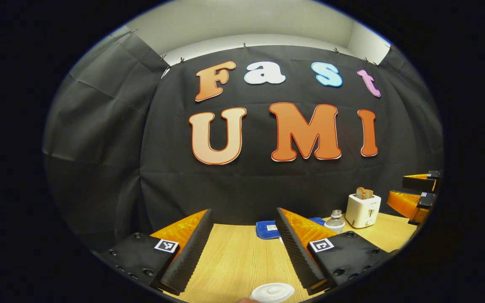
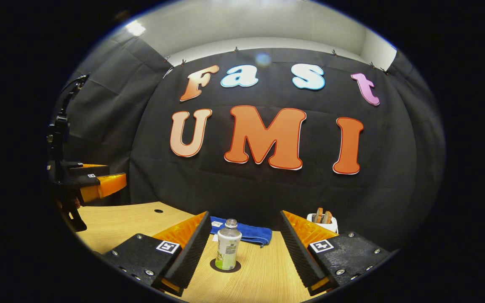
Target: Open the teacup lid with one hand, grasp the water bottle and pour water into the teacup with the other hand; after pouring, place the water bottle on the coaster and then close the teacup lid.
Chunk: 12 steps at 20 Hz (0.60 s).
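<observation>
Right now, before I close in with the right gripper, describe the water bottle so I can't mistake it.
On the wooden table, in front of the folded blue cloth, a dark round coaster lies ahead of the right gripper. The water bottle stands upright on it: clear, uncapped, pale green label, unlike the white toaster farther right.

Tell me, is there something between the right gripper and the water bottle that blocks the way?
Nothing visible blocks it. In the right gripper view the water bottle stands upright on the dark coaster, straight ahead of the open right gripper, with bare wooden table between. The blue cloth lies behind the bottle.
</observation>
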Tool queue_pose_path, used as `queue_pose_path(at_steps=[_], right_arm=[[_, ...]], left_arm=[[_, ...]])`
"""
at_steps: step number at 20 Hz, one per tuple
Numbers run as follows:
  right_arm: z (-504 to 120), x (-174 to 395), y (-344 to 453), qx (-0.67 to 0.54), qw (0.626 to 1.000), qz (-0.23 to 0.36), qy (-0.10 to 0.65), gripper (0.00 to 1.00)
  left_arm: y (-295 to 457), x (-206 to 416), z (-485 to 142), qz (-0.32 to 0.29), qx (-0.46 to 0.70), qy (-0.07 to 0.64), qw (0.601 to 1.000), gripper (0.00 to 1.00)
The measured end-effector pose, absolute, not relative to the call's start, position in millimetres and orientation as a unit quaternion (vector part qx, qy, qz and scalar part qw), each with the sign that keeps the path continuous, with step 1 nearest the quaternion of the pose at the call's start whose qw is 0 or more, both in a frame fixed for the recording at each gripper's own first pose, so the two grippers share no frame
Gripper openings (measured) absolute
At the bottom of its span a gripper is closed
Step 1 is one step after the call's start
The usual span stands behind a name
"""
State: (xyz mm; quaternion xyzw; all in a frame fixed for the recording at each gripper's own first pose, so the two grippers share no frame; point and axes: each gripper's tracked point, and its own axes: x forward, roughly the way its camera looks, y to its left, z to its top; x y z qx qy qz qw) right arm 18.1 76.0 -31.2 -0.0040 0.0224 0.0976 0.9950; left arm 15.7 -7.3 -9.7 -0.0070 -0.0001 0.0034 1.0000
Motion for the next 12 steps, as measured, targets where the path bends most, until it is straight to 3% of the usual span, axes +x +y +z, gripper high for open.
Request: queue_pose_path(at_steps=[12], right_arm=[[-32.9,16.7,75.0,0.005,0.995,0.098,0.024,0.96]], left_arm=[[-10.6,11.6,-5.4,-0.001,-0.002,-0.010,1.000,0.95]])
